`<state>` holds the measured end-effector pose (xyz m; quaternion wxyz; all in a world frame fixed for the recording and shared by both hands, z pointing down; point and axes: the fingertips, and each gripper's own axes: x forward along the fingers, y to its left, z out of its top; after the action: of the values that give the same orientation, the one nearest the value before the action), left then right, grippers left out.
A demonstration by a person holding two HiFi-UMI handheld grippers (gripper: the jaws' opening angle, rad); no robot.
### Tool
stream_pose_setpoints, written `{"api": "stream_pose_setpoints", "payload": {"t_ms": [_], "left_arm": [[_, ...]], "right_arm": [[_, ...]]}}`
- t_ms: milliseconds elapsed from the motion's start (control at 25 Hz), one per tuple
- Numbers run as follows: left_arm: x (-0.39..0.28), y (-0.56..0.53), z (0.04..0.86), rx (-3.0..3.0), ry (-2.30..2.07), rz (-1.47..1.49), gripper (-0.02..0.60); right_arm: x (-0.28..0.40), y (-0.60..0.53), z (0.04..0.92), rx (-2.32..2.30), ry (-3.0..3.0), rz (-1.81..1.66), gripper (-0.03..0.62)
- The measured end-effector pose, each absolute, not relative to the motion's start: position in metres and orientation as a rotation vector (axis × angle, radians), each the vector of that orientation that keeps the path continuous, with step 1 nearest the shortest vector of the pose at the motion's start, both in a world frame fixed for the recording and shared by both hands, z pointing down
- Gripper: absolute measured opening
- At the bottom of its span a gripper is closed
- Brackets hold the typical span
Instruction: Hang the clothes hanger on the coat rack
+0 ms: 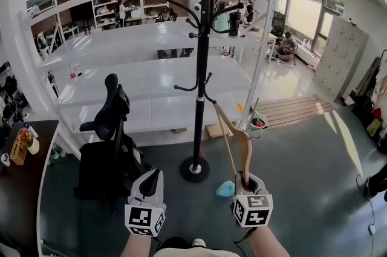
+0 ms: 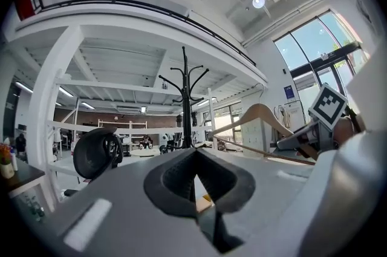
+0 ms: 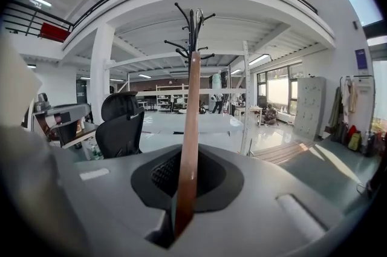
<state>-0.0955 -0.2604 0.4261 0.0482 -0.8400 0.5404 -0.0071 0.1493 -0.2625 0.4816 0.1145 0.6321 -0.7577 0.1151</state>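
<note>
A wooden clothes hanger (image 1: 237, 139) sticks up out of my right gripper (image 1: 246, 181), which is shut on its lower end. In the right gripper view the hanger (image 3: 189, 129) rises edge-on between the jaws, lined up with the black coat rack (image 3: 193, 29) far ahead. The coat rack (image 1: 201, 56) stands on a round base in front of me, its curved hooks high up; the hanger's top end lies just right of its pole. My left gripper (image 1: 151, 182) is shut and holds nothing. The left gripper view shows the hanger (image 2: 261, 118) at the right and the coat rack (image 2: 185, 98) ahead.
A black office chair (image 1: 107, 147) stands left of the rack. A dark desk (image 1: 21, 177) with small items lies at the far left. White shelving and tables (image 1: 151, 56) run behind the rack. A light blue object (image 1: 225, 189) lies on the floor by the hanger.
</note>
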Motion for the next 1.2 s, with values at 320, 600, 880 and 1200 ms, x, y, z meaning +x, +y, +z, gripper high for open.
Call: {"api": "stream_pose_setpoints", "payload": {"t_ms": [320, 600, 880, 1200], "left_arm": [[-0.082, -0.331, 0.424, -2.579, 1.595, -0.047, 0.0], [-0.081, -0.41, 0.421, -2.614, 1.533, -0.026, 0.0], [-0.082, -0.468, 0.42, -2.626, 1.505, -0.022, 0.0], [-0.085, -0.506, 0.425, -2.654, 1.479, -0.052, 0.0]], "right_arm": [[0.176, -0.342, 0.463, 1.907, -2.165, 0.277, 0.034], [0.184, -0.427, 0.446, 1.972, -2.102, 0.258, 0.034], [0.175, -0.517, 0.411, 1.991, -2.078, 0.166, 0.034], [0.171, -0.605, 0.361, 1.963, -2.036, 0.04, 0.034]]}}
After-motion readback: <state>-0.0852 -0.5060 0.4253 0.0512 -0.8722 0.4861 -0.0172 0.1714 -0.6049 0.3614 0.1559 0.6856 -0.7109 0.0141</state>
